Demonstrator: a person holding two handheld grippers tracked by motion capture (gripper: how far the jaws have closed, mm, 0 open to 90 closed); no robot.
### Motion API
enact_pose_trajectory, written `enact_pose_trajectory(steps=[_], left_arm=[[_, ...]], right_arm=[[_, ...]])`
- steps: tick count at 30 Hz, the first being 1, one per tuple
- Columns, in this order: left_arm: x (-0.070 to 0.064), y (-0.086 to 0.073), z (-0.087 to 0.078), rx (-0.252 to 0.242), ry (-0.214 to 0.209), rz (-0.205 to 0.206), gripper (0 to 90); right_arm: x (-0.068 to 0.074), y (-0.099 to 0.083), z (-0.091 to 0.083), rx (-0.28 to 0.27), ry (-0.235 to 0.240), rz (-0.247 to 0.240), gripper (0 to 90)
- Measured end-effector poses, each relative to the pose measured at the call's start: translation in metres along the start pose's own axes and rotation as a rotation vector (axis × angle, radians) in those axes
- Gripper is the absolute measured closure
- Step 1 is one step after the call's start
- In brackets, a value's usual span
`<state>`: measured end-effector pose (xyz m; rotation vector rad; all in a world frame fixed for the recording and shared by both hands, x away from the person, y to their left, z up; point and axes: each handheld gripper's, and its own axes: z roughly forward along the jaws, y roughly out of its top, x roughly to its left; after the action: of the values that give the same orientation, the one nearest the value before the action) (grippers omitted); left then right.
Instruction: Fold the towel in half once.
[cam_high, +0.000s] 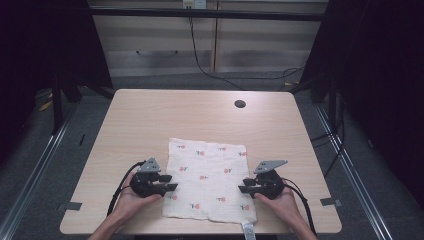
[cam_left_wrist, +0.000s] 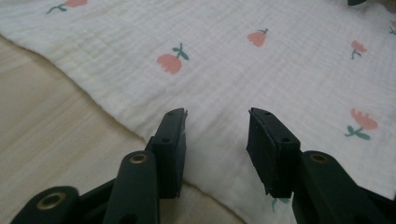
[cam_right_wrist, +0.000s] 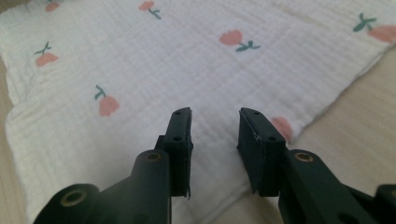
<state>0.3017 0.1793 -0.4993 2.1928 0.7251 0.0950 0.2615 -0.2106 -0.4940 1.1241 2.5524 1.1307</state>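
Observation:
A white cloth (cam_high: 207, 177) printed with small pink flowers lies flat on the wooden table (cam_high: 150, 120), near its front edge. My left gripper (cam_high: 170, 182) rests at the cloth's left edge, jaws open and pointing right over the fabric. In the left gripper view the open gripper (cam_left_wrist: 217, 116) hovers just above the cloth (cam_left_wrist: 261, 70) with nothing between its fingers. My right gripper (cam_high: 243, 185) sits at the cloth's right edge, pointing left. In the right gripper view that gripper (cam_right_wrist: 215, 114) is open over the cloth (cam_right_wrist: 140, 70), empty.
A dark round hole (cam_high: 240, 104) marks the table's far right part. A white label tab (cam_high: 248, 231) hangs from the cloth's front edge. Cabinets (cam_high: 210, 45) and cables lie on the floor beyond the table; metal rails run along both sides.

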Motion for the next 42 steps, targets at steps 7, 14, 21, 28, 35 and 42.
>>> enact_pose_trajectory(steps=[7,14,21,28,35,42], left_arm=[[0.003,0.004,0.003,-0.003,0.019,-0.002,56.4],[0.003,0.000,0.002,-0.003,0.025,0.031,59.9],[-0.002,-0.003,0.002,-0.010,0.026,0.037,59.8],[0.000,-0.005,0.000,-0.019,0.004,0.027,59.8],[0.000,-0.006,0.000,-0.017,-0.002,0.028,59.8],[0.001,-0.006,0.000,-0.017,-0.005,0.021,59.8]], right_arm=[[-0.018,0.019,-0.003,-0.063,-0.051,0.016,64.7],[-0.043,0.036,-0.002,-0.083,-0.070,0.018,67.9],[-0.067,0.055,0.015,-0.103,-0.075,0.065,68.1],[-0.091,0.071,0.036,-0.072,-0.118,0.088,67.8],[-0.104,0.070,0.051,-0.047,-0.130,0.115,66.1],[-0.105,0.068,0.054,-0.021,-0.158,0.101,65.5]])
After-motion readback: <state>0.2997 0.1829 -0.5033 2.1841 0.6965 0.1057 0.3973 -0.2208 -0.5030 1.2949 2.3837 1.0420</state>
